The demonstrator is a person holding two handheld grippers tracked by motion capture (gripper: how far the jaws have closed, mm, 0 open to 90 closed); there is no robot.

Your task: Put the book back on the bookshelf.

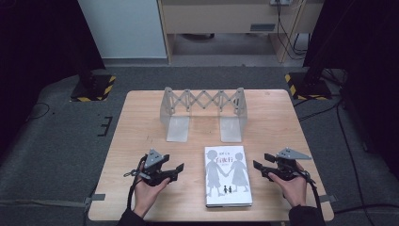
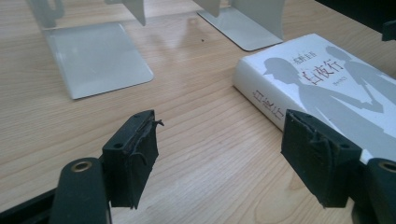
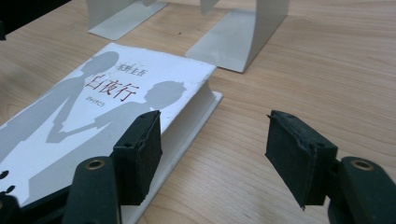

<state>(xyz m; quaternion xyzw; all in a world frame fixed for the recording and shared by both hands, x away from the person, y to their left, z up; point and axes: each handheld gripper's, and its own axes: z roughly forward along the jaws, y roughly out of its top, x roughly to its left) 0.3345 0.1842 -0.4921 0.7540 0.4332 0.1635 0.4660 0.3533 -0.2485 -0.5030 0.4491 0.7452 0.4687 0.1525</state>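
A white book [image 1: 228,175] lies flat on the table [image 1: 141,113], in front of a metal bookstand [image 1: 203,112]. The left gripper [image 1: 175,170] and right gripper [image 1: 258,168] flank it, both jaws apart and holding nothing.

Both grippers are black, each topped with a grey three-cornered plate. The left gripper [image 1: 175,169], left of the book [image 1: 228,175], trails a black cable that loops past the wrist. The right gripper [image 1: 260,167], right of the book, trails a black cable along the forearm. Dark sleeves cover both wrists. Up close, the jaws carry frayed black pads [image 2: 140,154], with round brass-ringed holes behind them.
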